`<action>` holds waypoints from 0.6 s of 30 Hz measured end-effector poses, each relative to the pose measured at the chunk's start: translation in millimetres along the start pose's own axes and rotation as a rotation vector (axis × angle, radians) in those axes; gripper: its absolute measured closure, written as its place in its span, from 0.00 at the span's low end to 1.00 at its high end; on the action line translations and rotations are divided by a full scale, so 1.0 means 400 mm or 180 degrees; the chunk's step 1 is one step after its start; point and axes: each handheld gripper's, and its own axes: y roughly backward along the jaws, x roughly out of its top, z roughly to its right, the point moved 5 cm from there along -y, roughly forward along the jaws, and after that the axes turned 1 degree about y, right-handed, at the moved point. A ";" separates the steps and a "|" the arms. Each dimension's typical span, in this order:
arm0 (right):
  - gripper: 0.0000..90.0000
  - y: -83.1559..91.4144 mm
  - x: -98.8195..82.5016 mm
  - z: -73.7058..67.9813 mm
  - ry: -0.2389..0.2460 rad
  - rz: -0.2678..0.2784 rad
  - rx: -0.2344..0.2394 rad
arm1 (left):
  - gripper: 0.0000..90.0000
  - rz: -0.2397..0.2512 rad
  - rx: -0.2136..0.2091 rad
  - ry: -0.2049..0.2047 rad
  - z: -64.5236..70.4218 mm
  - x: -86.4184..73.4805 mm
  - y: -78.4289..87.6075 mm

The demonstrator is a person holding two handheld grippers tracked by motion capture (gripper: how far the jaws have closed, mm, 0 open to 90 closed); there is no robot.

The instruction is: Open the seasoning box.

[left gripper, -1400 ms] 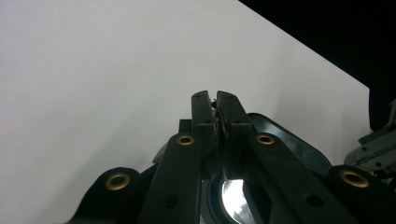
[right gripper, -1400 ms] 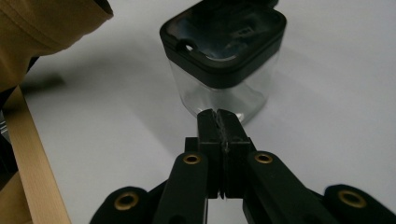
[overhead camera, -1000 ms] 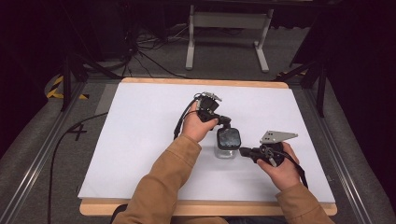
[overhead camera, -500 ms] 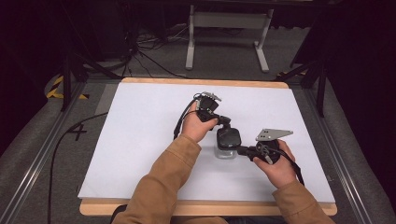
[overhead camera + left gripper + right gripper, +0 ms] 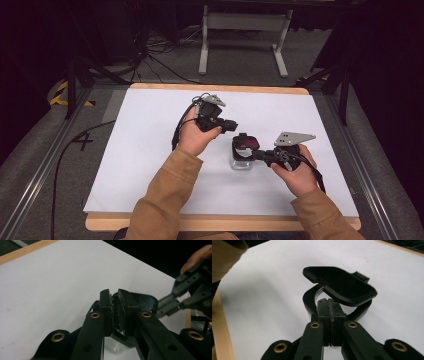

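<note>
A small clear container [image 5: 240, 163] with a black top stands at the middle right of the white table [image 5: 150, 150]. Its hinged black flap [image 5: 342, 286] is lifted, and something red [image 5: 247, 144] shows inside. My left gripper [image 5: 234, 128] reaches in from the far left and is shut on the flap's edge [image 5: 145, 301]; its jaws [image 5: 114, 305] pinch thin black plastic. From the right, my right gripper [image 5: 256, 152] is shut on the container's black rim [image 5: 308, 300], jaws [image 5: 329, 306] pressed together. In the left gripper view the right gripper [image 5: 185, 293] is at the right.
The white sheet lies on a wooden tabletop [image 5: 215, 88] edged by metal rails [image 5: 45, 160]. A black cable [image 5: 65, 150] trails off the left side. A grey stand [image 5: 240, 30] is on the floor beyond the table. Tan sleeves [image 5: 165, 200] come in from the bottom.
My right gripper has moved left and closed on the container's rim. The flap now stands lifted, with red showing under it. The left hand has barely shifted.
</note>
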 end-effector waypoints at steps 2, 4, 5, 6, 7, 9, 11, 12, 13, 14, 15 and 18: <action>1.00 -0.001 0.011 0.004 0.0027 0.0036 0.0002 | 0.92 0.0034 0.0024 0.0026 0.002 -0.010 0.025; 1.00 -0.001 0.020 0.008 0.0048 0.0062 0.0000 | 0.92 0.0031 0.0047 0.0033 0.005 -0.020 0.046; 1.00 -0.001 0.025 0.009 0.0061 0.0081 0.0000 | 0.92 0.0029 0.0056 0.0041 0.006 -0.025 0.055; 1.00 0.000 0.036 0.011 0.0075 0.0112 0.0006 | 0.92 0.0018 0.0078 0.0037 0.007 -0.029 0.064; 1.00 0.000 0.036 0.011 0.0075 0.0112 0.0006 | 0.92 0.0033 0.0085 0.0033 0.009 -0.032 0.071; 1.00 0.000 0.045 0.016 0.0098 0.0143 -0.0002 | 0.92 0.0014 0.0107 0.0055 0.013 -0.039 0.086; 1.00 -0.001 0.054 0.023 0.0110 0.0165 -0.0001 | 0.92 0.0010 0.0124 0.0064 0.015 -0.048 0.098; 1.00 -0.001 0.054 0.023 0.0110 0.0165 -0.0001 | 0.92 0.0010 0.0124 0.0064 0.015 -0.048 0.098; 1.00 -0.002 0.060 0.028 0.0118 0.0178 -0.0014 | 0.92 -0.0015 0.0141 0.0060 0.015 -0.054 0.103; 1.00 -0.003 0.071 0.035 0.0135 0.0191 -0.0025 | 0.91 -0.0009 0.0155 0.0079 0.015 -0.057 0.106; 1.00 -0.005 0.075 0.038 0.0140 0.0200 -0.0026 | 0.91 -0.0033 0.0173 0.0073 0.014 -0.061 0.111; 1.00 -0.007 0.084 0.044 0.0154 0.0221 -0.0038 | 0.91 -0.0028 0.0202 0.0086 0.013 -0.070 0.124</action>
